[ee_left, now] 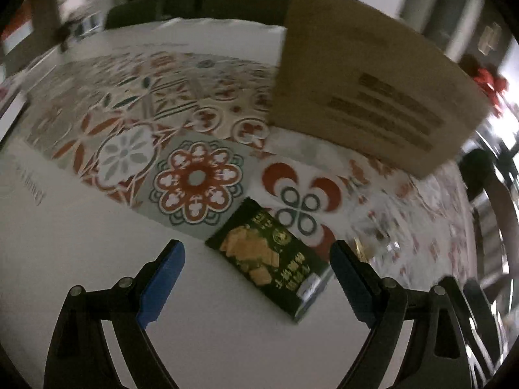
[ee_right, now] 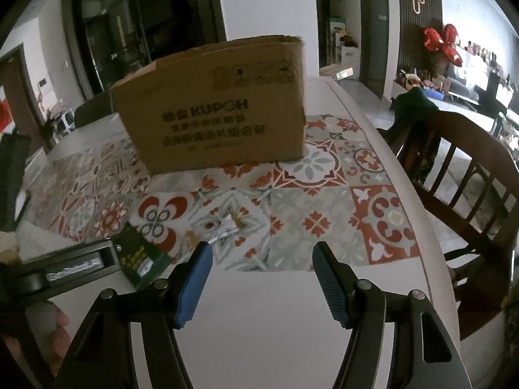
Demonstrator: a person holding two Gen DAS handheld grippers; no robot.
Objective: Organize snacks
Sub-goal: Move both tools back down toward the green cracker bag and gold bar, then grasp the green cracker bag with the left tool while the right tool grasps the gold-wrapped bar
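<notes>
Snack packet (ee_left: 271, 261) flat on table (ee_left: 81, 243), between wide-open, empty left gripper (ee_left: 258, 278) fingers; long axis diagonal to them. Right gripper (ee_right: 262, 278) open, empty, farther off. Cardboard box (ee_right: 214, 107) beyond.

The brown cardboard box (ee_right: 214, 107) bears mirrored lettering reading "KUPOH"; the Chinese lines beneath it are illegible.
</notes>
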